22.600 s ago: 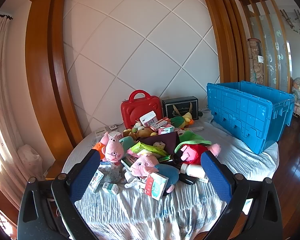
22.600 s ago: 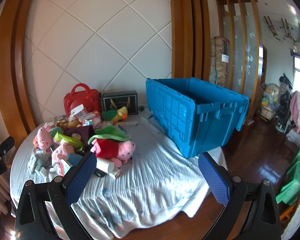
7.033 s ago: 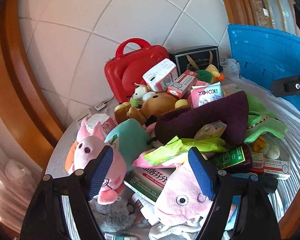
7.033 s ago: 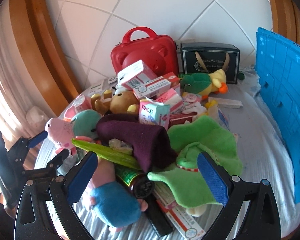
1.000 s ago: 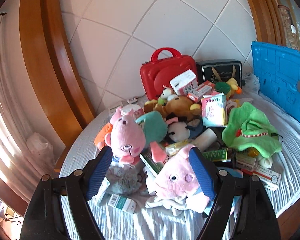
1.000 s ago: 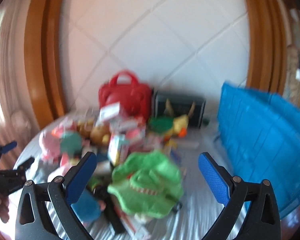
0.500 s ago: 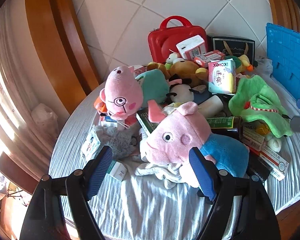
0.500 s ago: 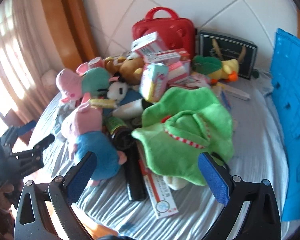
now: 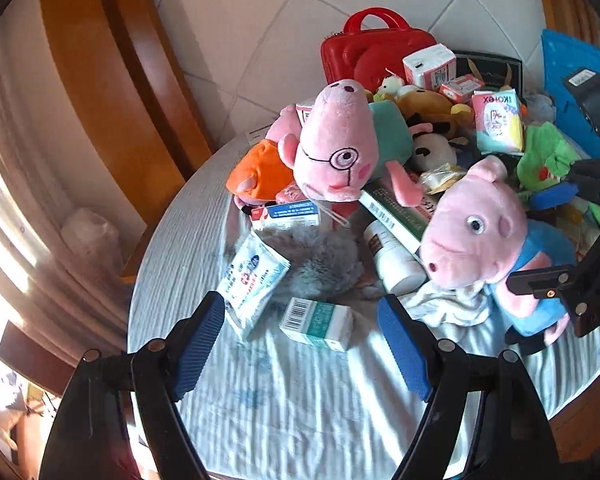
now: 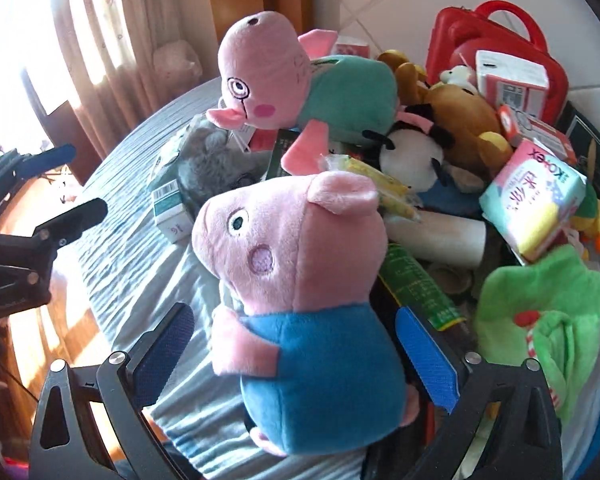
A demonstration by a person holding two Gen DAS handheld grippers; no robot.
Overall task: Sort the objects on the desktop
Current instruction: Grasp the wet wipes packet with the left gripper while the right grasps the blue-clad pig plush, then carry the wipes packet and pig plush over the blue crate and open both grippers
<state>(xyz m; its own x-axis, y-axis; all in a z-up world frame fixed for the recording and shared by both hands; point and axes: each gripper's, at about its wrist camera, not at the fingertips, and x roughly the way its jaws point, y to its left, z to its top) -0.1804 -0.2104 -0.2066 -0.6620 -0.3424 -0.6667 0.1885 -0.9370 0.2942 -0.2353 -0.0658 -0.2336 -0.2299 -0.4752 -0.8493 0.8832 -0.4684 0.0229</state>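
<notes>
Left gripper [image 9: 300, 344] held wide over a small green and white box [image 9: 317, 323] on the white cloth [image 9: 300, 400], right gripper [image 10: 296, 356] spread around, not squeezing, a pig toy in blue [image 10: 300, 300]

The one brand that reads clearly is "KOTEX", printed in pink on a pastel soft pack [image 10: 534, 196] propped in the pile of things toward the far side of the table; large Chinese characters run beneath it, too skewed to read. The same pack [image 9: 498, 120] shows in the left wrist view with the lettering upside down. A green-and-white carton [image 9: 318, 322] near the table's front edge bears a barcode (its digits are too small to read). A blue-and-white sachet [image 9: 250, 280] beside it carries print that is perhaps Chinese, but blurred. A dark green box [image 10: 420, 284] has small illegible text.
</notes>
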